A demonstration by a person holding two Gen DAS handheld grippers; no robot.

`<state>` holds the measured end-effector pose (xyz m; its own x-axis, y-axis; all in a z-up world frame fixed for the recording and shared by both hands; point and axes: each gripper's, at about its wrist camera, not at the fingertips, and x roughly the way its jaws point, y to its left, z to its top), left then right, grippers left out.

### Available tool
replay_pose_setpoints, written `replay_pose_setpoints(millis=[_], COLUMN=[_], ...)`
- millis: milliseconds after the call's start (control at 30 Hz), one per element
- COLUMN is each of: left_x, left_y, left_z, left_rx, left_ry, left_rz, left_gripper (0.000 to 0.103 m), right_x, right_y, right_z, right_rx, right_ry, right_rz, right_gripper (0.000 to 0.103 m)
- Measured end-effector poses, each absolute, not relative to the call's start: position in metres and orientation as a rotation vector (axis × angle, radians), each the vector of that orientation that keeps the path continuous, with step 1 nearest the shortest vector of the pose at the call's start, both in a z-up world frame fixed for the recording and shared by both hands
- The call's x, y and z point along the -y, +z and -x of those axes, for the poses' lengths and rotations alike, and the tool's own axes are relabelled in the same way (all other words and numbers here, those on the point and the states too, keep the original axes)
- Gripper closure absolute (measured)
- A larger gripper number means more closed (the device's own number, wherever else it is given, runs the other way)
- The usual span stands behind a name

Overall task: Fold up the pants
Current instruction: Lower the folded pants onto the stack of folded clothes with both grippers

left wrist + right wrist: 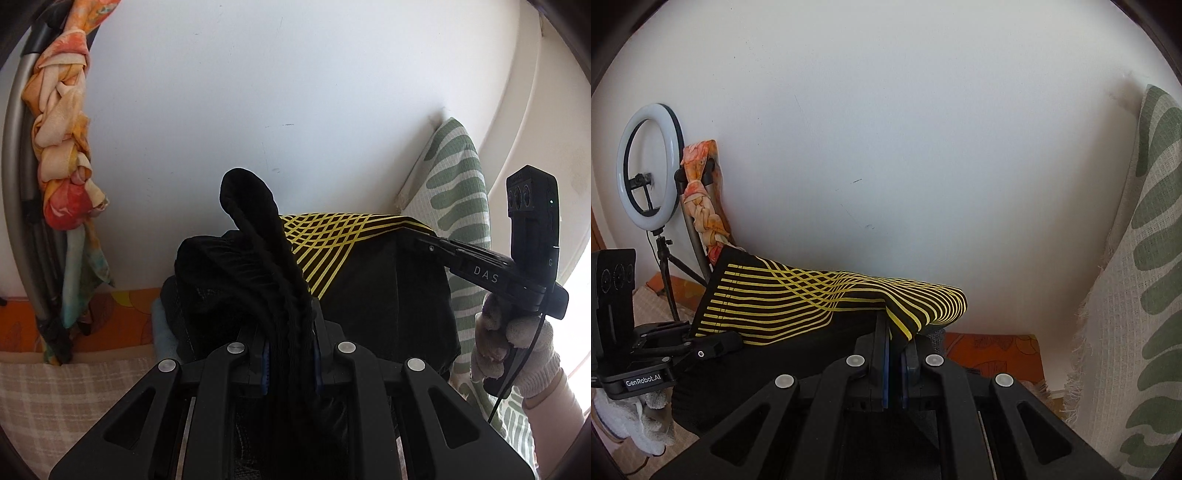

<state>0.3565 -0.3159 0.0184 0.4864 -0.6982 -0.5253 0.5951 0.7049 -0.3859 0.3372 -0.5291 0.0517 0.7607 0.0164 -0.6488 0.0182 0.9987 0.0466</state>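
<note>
The pants are black with a yellow criss-cross stripe panel. They are held up in the air between both grippers, in front of a white wall. My left gripper is shut on a bunched black edge of the pants, which sticks up above the fingers. My right gripper is shut on the striped edge, which drapes over the fingertips. The right gripper also shows in the left wrist view, clamped on the far corner. The left gripper shows in the right wrist view, at the lower left.
A ring light on a tripod stands at the left by the wall. A knotted orange floral cloth hangs on a grey pole. A white and green leaf-pattern cloth hangs at the right. An orange patterned surface lies below.
</note>
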Motion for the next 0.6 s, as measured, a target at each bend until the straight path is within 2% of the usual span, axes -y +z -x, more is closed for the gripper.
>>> replay_pose_setpoints(millis=[67, 167, 200, 233, 267, 367, 433, 600], left_x=[0.317, 0.317, 0.318, 0.318, 0.318, 0.318, 0.317, 0.319], left_y=[0.01, -0.001, -0.003, -0.004, -0.004, -0.007, -0.007, -0.005], left_z=[-0.36, -0.368, -0.369, -0.37, -0.369, -0.371, -0.372, -0.37], left_rx=[-0.734, -0.778, -0.785, -0.787, -0.785, -0.785, -0.783, -0.773], left_ry=[-0.787, -0.798, -0.8, -0.808, -0.81, -0.815, -0.818, -0.837], left_rz=[0.165, 0.184, 0.184, 0.178, 0.169, 0.176, 0.177, 0.143], left_gripper=[0.089, 0.089, 0.089, 0.088, 0.088, 0.088, 0.088, 0.088], right_x=[0.534, 0.549, 0.554, 0.56, 0.568, 0.591, 0.605, 0.618], right_y=[0.039, 0.022, 0.02, 0.019, 0.018, 0.015, 0.008, -0.01], right_z=[-0.343, -0.348, -0.347, -0.346, -0.344, -0.348, -0.357, -0.375], right_rx=[-0.742, -0.821, -0.828, -0.824, -0.816, -0.815, -0.832, -0.856], right_ry=[0.009, 0.06, 0.062, 0.063, 0.073, 0.121, 0.163, 0.206], right_rz=[-0.082, -0.164, -0.184, -0.217, -0.266, -0.435, -0.559, -0.744], right_gripper=[0.101, 0.094, 0.086, 0.065, 0.059, 0.057, 0.049, 0.049])
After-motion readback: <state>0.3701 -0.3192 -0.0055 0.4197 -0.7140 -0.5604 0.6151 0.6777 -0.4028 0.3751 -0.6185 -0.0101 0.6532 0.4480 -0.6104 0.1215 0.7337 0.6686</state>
